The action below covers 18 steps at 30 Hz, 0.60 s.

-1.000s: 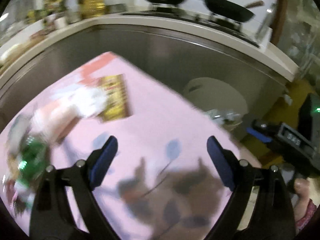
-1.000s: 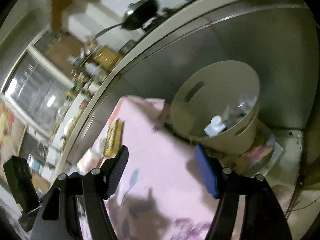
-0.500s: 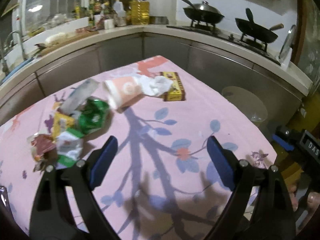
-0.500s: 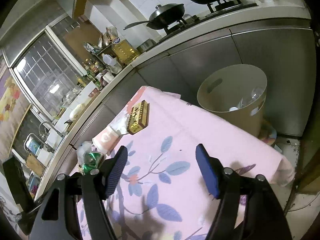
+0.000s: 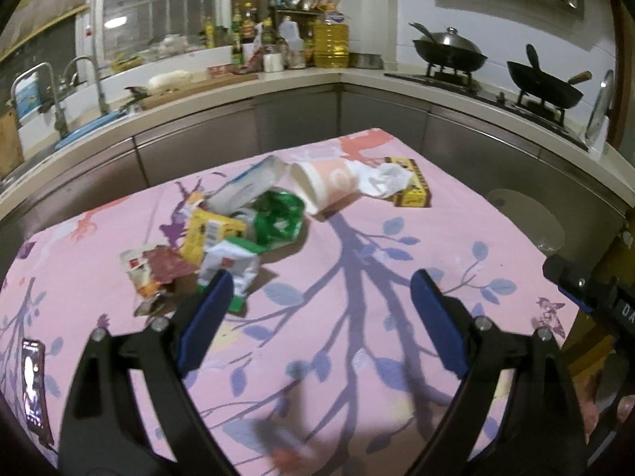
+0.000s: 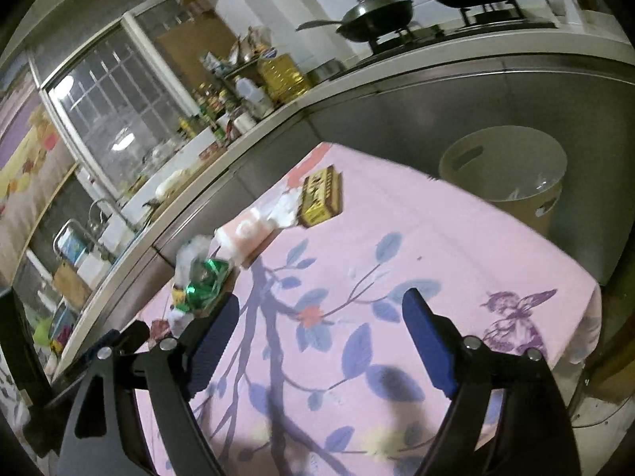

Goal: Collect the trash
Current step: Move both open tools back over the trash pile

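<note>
Trash lies in a loose heap on the pink flowered tablecloth: a pink paper cup on its side, crumpled white tissue, a yellow-brown box, a green foil wrapper, a yellow packet and a white-green wrapper. My left gripper hangs open over the cloth, just short of the heap, nothing between its fingers. My right gripper hovers over the cloth with its jaws opening and nothing between them. The beige bin stands beyond the table's far right edge.
A phone lies on the cloth at the near left. A steel counter with woks, bottles and a sink wraps around behind the table. The bin shows as a pale rim at the table's right side.
Both views have swung from the bin toward the trash heap, which now lies nearer my left gripper. The right jaws have spread wider.
</note>
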Available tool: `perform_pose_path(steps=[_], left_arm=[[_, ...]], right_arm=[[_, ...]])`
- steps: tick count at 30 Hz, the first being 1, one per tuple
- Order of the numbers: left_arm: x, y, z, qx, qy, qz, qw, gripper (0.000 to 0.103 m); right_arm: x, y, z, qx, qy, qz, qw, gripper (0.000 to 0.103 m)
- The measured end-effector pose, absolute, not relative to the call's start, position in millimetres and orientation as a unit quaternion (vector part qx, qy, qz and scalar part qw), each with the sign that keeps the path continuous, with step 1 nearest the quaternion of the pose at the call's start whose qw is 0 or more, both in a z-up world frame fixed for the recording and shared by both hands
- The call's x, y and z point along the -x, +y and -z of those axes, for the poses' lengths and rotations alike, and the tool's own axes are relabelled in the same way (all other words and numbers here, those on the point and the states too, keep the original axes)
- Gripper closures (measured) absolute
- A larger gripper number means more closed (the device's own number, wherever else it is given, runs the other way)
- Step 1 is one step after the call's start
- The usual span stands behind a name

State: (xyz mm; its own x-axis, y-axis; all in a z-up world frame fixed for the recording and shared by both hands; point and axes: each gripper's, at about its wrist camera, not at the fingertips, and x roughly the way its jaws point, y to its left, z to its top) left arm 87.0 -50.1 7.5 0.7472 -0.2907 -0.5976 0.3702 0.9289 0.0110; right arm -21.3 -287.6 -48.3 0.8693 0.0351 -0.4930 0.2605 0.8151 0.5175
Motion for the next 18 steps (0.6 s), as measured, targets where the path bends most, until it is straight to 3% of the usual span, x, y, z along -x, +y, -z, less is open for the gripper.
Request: perform_pose_path(steps=[18], left_arm=[[-99,7,10,-0.052,0.32,0.092,0.941,0.016]], right_arm=[[1,-249,58,-0.266,0.289,0.023,0.92,0.022]])
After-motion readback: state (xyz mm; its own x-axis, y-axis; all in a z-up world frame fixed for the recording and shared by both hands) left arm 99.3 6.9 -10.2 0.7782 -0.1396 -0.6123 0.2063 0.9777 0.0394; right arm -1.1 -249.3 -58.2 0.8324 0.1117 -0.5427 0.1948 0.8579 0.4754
